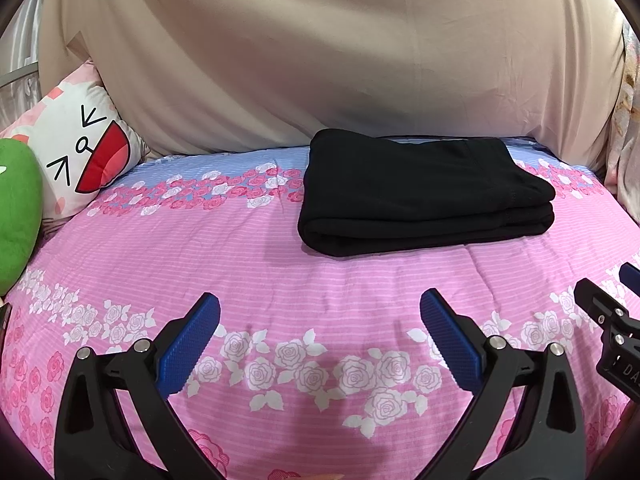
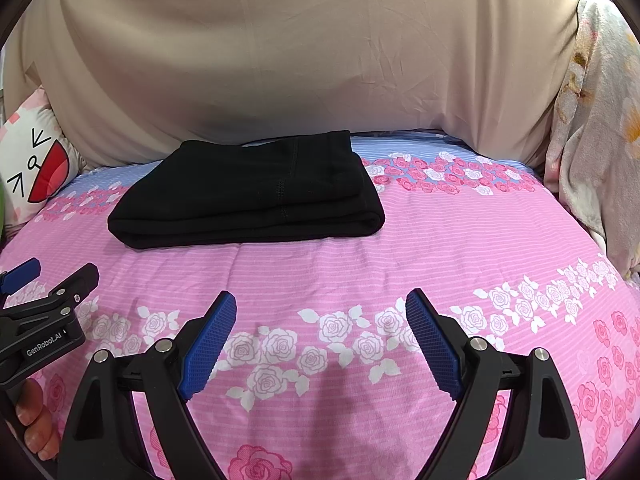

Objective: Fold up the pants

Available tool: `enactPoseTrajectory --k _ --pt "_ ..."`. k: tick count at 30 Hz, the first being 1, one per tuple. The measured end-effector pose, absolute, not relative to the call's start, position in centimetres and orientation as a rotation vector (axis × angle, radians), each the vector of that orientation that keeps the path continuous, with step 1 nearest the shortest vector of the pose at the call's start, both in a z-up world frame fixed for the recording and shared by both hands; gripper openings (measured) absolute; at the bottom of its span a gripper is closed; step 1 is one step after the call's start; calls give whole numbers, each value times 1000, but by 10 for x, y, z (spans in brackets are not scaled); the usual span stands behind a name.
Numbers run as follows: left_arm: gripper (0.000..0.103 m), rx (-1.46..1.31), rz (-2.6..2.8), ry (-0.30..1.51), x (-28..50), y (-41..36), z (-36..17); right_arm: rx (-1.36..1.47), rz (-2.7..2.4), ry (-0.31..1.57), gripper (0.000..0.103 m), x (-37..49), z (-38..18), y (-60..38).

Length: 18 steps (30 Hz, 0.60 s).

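Folded pants (image 1: pixel 424 194) on bedspread (image 1: pixel 280 272), jaws apart (both)

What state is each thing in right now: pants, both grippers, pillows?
black pants: folded into a layered stack, lying flat on the bedspread, not held.
left gripper: open, holding nothing, short of the pants.
right gripper: open, holding nothing, short of the pants.
cartoon pillow: propped at the bed's left end.

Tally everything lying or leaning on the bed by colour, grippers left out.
Black: 1, the folded pants
White with a red mouth: 1, the cartoon pillow
Green: 1, the plush toy
Pale floral: 1, the blanket at the right edge
Total: 4
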<state>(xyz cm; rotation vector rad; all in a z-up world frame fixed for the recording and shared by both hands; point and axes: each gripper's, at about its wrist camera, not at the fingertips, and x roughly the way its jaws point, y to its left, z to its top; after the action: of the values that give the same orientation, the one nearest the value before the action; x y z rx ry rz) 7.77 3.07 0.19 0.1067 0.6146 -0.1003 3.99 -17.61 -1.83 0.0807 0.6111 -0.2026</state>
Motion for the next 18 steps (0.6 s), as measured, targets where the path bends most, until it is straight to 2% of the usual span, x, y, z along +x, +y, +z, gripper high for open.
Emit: enactPoseTrajectory --k 18 --pt "98 107 -125 630 82 32 2 79 -202 611 85 40 -19 -175"
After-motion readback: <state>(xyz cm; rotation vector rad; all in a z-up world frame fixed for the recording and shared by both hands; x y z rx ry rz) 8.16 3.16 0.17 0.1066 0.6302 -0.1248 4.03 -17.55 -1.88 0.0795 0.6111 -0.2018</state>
